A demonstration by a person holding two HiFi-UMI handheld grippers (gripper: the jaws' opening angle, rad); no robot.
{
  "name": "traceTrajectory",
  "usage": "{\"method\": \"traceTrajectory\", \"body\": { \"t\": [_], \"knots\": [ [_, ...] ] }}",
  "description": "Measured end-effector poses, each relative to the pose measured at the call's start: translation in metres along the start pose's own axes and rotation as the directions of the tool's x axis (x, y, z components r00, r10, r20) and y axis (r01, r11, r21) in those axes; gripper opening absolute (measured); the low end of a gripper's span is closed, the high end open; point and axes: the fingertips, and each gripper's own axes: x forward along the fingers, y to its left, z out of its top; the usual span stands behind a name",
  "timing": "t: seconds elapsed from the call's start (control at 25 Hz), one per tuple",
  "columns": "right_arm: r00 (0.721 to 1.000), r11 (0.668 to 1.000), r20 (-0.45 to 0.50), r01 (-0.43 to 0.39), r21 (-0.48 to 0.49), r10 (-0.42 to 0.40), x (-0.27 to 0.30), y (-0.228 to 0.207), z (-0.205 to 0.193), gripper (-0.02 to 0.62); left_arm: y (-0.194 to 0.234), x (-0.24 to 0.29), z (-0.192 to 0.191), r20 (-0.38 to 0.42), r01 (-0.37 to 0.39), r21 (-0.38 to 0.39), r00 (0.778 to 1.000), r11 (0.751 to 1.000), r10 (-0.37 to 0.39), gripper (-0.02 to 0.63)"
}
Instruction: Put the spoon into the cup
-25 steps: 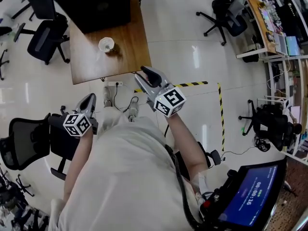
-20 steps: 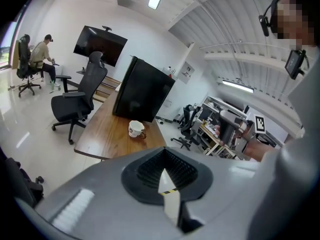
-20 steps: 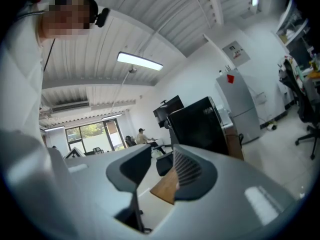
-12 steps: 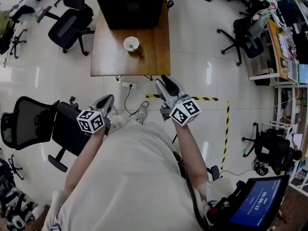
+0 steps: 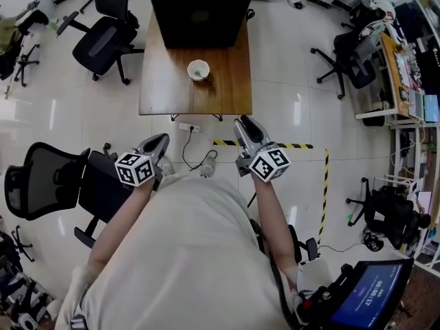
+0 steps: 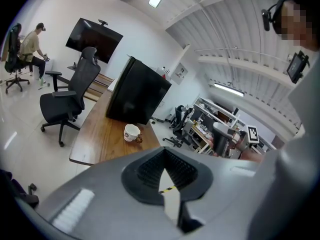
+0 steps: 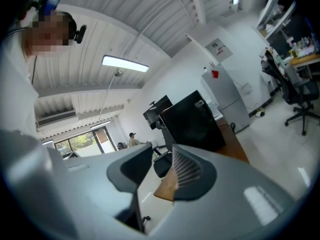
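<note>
The wooden counter (image 5: 161, 95) stands well ahead of both tools, with open floor between; neither is over it yet. A large black case (image 5: 199, 9) takes up the counter's far end, beyond the cup as seen from either tool. The left hand-held gripper (image 5: 158, 143) is pressed together at the tips and carries nothing; only a thin wedge of floor shows behind them. The right hand-held gripper (image 5: 245, 126) is spread and empty, and its jaws have just been closing. A power strip and cable (image 5: 187, 126) lie on the floor ahead of both, just short of the counter's near edge. The cup (image 5: 198, 69) stands upright on the counter, ahead of the left hand-held gripper and a little toward the right one, out of reach of both. A small brown item (image 6: 138, 139) lies touching or just beside the cup on its near side. It may be the spoon, but it is too small to confirm.

Assessment of hazards:
- **Unconfirmed spoon:** the approach could commit to the wrong object.
- **Item close to the cup:** a spread jaw coming down on it is likely to strike the cup wall and tip or shove the cup.
- **Closed left tool:** if it arrives still closed, it would push the item rather than take it.
- **Case behind the cup:** it leaves little room for overshoot.
- **Cable on the floor:** it is a trip risk during the walk in.
</note>
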Motion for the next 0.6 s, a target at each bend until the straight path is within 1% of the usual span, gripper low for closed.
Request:
{"method": "traceTrajectory", "body": {
  "t": [0.12,0.24,0.4,0.48,0.6],
  "knots": [
    [1.0,1.0,-0.01,0.015,0.013,-0.015,0.002,-0.003,-0.006,0.11,0.009,0.0,0.009,0.007,-0.002,-0.003,1.0,1.0,0.002,0.005],
    [0.999,0.999,-0.015,0.035,-0.003,-0.035,0.007,-0.004,-0.008,0.103,0.021,0.001,0.024,0.023,0.007,-0.003,1.0,1.0,-0.007,0.005],
    [0.99,0.99,-0.049,0.128,-0.057,-0.131,0.014,-0.021,-0.015,0.1,0.03,-0.001,0.04,0.036,0.031,0.015,0.999,0.999,-0.031,0.005],
    [0.983,0.983,-0.052,0.174,-0.051,-0.177,0.017,-0.031,-0.017,0.1,0.033,-0.001,0.045,0.035,0.038,0.03,0.999,0.999,-0.039,0.005],
    [0.977,0.978,-0.057,0.203,-0.048,-0.206,0.022,-0.032,-0.018,0.1,0.04,-0.003,0.049,0.035,0.046,0.033,0.998,0.998,-0.047,0.005]
  ]
}}
